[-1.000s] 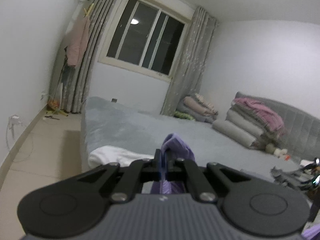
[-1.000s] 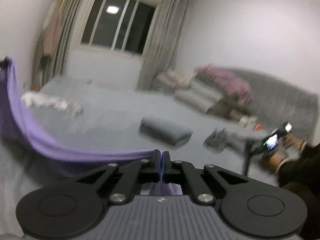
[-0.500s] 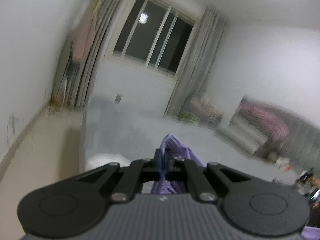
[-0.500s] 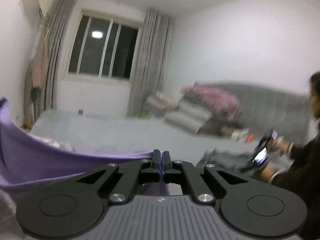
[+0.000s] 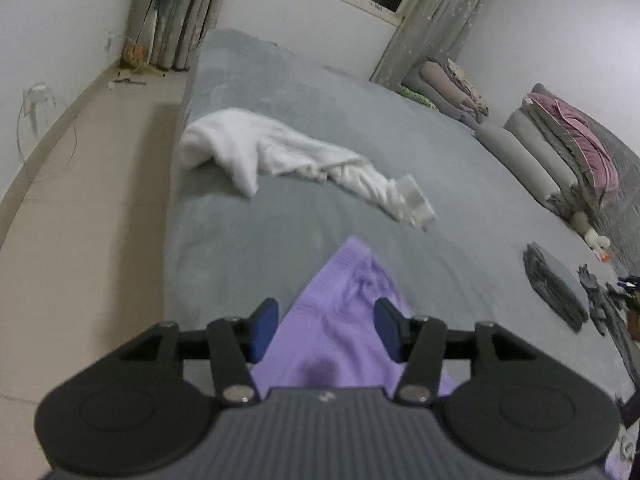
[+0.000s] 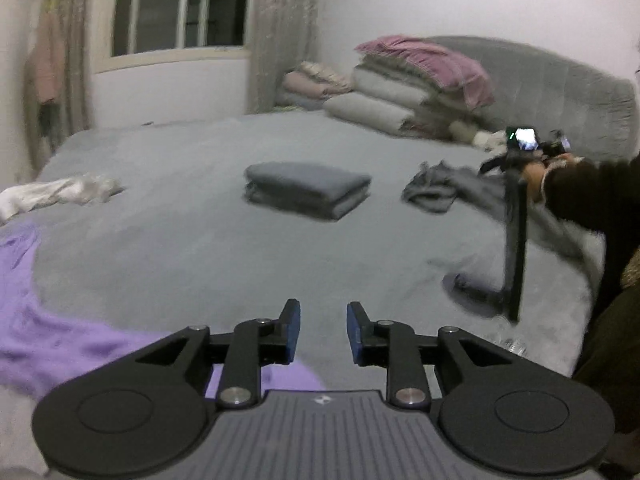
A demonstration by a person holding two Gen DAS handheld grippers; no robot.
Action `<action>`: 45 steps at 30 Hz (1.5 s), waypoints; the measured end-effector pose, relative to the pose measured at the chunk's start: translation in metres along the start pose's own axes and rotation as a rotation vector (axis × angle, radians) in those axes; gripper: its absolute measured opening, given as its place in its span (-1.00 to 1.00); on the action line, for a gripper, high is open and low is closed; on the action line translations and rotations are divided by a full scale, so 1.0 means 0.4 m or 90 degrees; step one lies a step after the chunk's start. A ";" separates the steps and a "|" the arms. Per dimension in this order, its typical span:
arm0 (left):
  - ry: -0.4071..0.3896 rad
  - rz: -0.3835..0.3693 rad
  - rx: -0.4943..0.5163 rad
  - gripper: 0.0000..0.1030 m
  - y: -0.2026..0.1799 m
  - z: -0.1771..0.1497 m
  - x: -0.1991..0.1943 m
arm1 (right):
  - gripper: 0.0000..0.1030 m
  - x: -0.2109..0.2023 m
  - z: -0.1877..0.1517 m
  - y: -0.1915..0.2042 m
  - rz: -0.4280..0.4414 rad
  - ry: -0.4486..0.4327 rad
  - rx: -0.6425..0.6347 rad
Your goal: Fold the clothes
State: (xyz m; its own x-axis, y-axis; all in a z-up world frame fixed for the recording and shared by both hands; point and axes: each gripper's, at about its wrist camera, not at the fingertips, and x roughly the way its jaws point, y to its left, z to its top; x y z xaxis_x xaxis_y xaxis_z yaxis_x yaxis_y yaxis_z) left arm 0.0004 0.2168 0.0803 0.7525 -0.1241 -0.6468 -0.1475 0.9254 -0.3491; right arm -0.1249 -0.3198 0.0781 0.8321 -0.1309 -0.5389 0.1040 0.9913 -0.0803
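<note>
A purple garment (image 5: 344,320) lies on the grey bed (image 5: 280,92). My left gripper (image 5: 326,330) is open, its blue pads on either side of a corner of the garment without gripping it. In the right wrist view the purple garment (image 6: 28,320) spreads at the left and under my right gripper (image 6: 323,334), which is open and empty above the bed (image 6: 192,248). A crumpled white garment (image 5: 280,156) lies farther up the bed; it also shows in the right wrist view (image 6: 56,194).
A folded grey garment (image 6: 306,188) sits mid-bed. A crumpled grey garment (image 6: 440,188) lies to its right. A person's arm (image 6: 580,196) holds a black camera stand (image 6: 514,240) at right. Stacked bedding (image 6: 408,80) lies by the headboard. The floor (image 5: 88,208) is left of the bed.
Both grippers were shut on the purple garment and held it stretched in the air. Now both have opened and tilted down, and the garment lies on the bed.
</note>
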 end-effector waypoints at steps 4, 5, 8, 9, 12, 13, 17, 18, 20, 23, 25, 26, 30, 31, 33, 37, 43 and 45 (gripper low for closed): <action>0.016 0.027 -0.009 0.00 0.036 -0.034 -0.001 | -0.51 0.003 -0.041 -0.005 0.029 0.055 -0.020; 0.021 0.029 -0.008 0.01 0.041 -0.041 0.000 | -0.51 0.001 -0.052 -0.006 0.039 0.065 -0.020; 0.026 0.053 0.009 0.04 0.048 -0.062 0.003 | -0.50 -0.007 -0.080 0.004 0.032 0.083 -0.039; 0.028 0.061 0.015 0.04 0.049 -0.068 0.005 | -0.50 -0.007 -0.085 0.005 0.026 0.086 -0.044; 0.033 0.059 0.042 -0.18 0.032 -0.087 0.011 | -0.50 0.001 -0.097 0.002 0.026 0.104 -0.042; 0.032 0.053 0.055 -0.33 0.019 -0.091 0.012 | -0.50 0.008 -0.103 0.003 0.027 0.115 -0.042; 0.014 0.058 0.077 -0.84 -0.010 -0.098 0.007 | -0.50 0.027 -0.124 0.028 0.020 0.142 -0.080; 0.009 0.055 0.072 -0.92 -0.009 -0.096 0.001 | -0.50 0.025 -0.124 0.031 0.021 0.141 -0.085; -0.005 0.033 0.052 -0.93 -0.001 -0.087 -0.013 | -0.50 0.012 -0.123 0.031 0.025 0.131 -0.085; -0.038 0.031 0.055 -0.94 -0.002 -0.080 -0.038 | -0.49 -0.014 -0.121 0.028 0.035 0.109 -0.078; -0.041 0.025 0.052 -0.94 -0.002 -0.076 -0.040 | -0.43 -0.003 -0.133 0.036 0.021 0.127 -0.096; -0.038 0.023 0.050 -0.94 -0.002 -0.075 -0.038 | -0.42 0.007 -0.141 0.042 0.010 0.141 -0.109; -0.034 0.015 0.035 -0.94 0.004 -0.071 -0.035 | -0.87 0.010 -0.134 0.035 -0.012 0.136 -0.104; -0.041 0.011 0.031 -0.94 0.005 -0.067 -0.040 | -0.99 0.008 -0.128 0.023 -0.025 0.127 -0.094; -0.071 -0.010 0.017 -0.96 0.014 -0.051 -0.061 | -0.99 -0.012 -0.103 -0.012 -0.053 0.087 -0.064; -0.160 -0.046 -0.013 -0.96 0.031 -0.009 -0.127 | -0.99 -0.073 -0.034 -0.072 -0.108 -0.011 -0.006; -0.095 -0.002 -0.009 -0.96 0.054 -0.006 -0.072 | -0.99 -0.043 0.029 -0.158 -0.107 -0.016 0.066; -0.079 0.010 -0.016 -0.96 0.070 -0.009 -0.061 | -0.98 0.006 0.016 -0.163 -0.095 0.026 0.060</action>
State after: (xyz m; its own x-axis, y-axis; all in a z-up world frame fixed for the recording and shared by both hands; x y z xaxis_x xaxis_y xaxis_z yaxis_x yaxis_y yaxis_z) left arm -0.0244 0.2444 0.0837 0.8234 -0.0637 -0.5639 -0.1746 0.9171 -0.3584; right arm -0.1261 -0.3845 0.0876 0.7812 -0.2757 -0.5601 0.2771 0.9571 -0.0848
